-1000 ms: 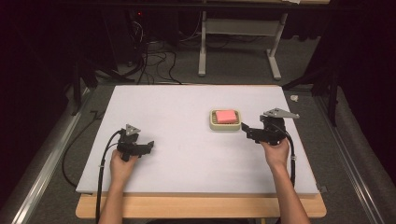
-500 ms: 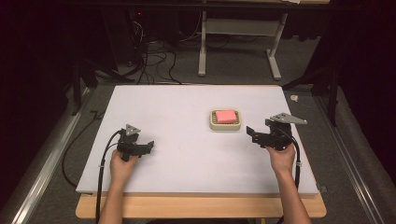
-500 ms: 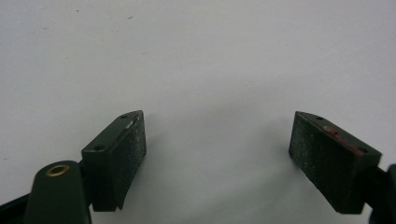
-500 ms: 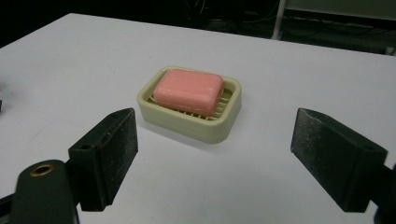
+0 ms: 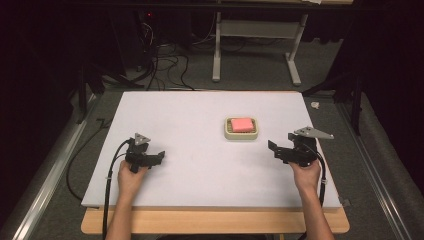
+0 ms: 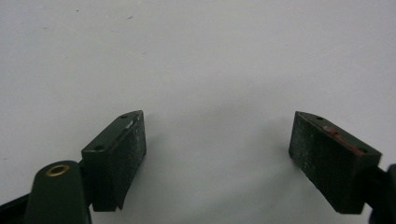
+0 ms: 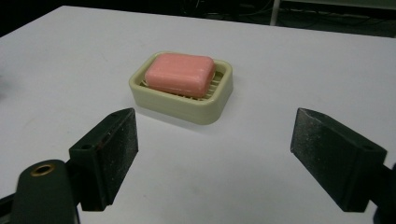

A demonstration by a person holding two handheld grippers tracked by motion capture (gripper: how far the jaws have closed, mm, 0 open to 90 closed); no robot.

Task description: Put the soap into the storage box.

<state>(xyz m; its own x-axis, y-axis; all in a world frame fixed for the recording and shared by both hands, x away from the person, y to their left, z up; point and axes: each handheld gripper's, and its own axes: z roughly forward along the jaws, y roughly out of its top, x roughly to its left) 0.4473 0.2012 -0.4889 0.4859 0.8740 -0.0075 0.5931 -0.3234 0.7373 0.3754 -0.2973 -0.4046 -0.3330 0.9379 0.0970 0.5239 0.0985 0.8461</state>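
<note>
A pink bar of soap (image 5: 242,124) (image 7: 180,74) lies in a cream soap dish (image 5: 241,134) (image 7: 187,107) on the white table, right of centre. My right gripper (image 5: 274,148) (image 7: 212,154) is open, held near the table's right side a short way in front of the dish, with nothing between its jaws. At the left front of the table my left gripper (image 5: 159,156) (image 6: 217,158) is open too, low over bare white surface and holding nothing.
The white table top (image 5: 190,125) rests on a wooden board (image 5: 215,220). Behind it are dark floor, cables (image 5: 160,65) and a white desk frame (image 5: 255,45). A cable (image 5: 107,175) trails off the left gripper over the front edge.
My right gripper has drawn back from the soap dish toward the front right of the table. The left gripper has stayed in place.
</note>
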